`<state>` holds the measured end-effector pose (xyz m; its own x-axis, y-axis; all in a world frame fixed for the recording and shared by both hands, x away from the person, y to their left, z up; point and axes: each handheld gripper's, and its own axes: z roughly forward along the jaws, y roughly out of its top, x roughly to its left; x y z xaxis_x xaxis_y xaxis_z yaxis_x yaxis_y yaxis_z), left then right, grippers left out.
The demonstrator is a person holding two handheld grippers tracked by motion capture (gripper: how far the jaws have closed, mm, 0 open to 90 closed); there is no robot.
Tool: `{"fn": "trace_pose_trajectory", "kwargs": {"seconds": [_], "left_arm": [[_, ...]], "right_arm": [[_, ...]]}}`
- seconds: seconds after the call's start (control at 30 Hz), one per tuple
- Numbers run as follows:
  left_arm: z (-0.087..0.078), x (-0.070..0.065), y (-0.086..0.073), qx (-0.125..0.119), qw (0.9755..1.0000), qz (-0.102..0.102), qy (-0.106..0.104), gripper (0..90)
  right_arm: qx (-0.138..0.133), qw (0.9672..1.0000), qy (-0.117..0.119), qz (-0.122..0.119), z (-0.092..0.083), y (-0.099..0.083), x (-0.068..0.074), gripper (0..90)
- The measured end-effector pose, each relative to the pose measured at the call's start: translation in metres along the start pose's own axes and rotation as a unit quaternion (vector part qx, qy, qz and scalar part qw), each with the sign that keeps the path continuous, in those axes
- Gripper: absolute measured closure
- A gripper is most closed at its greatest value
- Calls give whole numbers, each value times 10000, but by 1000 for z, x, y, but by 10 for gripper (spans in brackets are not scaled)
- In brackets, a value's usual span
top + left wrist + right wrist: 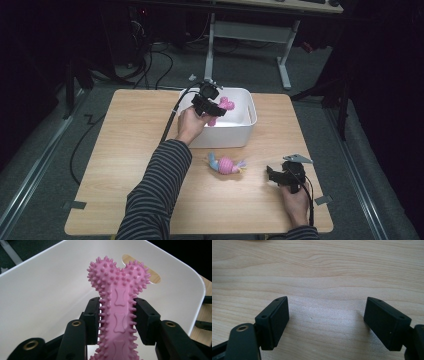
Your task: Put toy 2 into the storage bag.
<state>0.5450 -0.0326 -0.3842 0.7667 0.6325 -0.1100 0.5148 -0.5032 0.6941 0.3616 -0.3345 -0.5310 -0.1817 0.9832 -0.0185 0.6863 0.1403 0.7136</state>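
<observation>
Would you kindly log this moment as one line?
left gripper: shut on pink bone toy, over white bin | right gripper: open, above table

- The left gripper (pixel 118 322) is clamping a pink spiked bone toy (pixel 119 307) by its shaft, one black jaw pressing on each side.
- The toy's knobbed two-lobed end is pointing up and away from the camera, with small bone shapes embossed along the shaft.
- A white tub (pixel 47 292) is lying behind and below the toy, its inner wall curving around.
- A slot handle (pixel 155 276) in the tub's far wall is showing light wood through it.
- A strip of the wooden table (pixel 203 317) is showing past the tub's right rim.
</observation>
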Motion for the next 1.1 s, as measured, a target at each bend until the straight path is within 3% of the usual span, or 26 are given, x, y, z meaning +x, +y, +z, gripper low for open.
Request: {"fn": "trace_pose_trajectory", "kwargs": {"seconds": [0.3,0.83,1.1], "left_arm": [[4,-1,-3,126,9999,-16,12,583],[12,-7,-4,587,9982,-91,80,555],[-3,-12,1,281,9995,-96,77,405]], "right_arm": [[1,10000,-1,-1,0,0,0,203],[0,10000,-1,-1,0,0,0,203],[5,10000,2,-16,0,0,0,203]]}}
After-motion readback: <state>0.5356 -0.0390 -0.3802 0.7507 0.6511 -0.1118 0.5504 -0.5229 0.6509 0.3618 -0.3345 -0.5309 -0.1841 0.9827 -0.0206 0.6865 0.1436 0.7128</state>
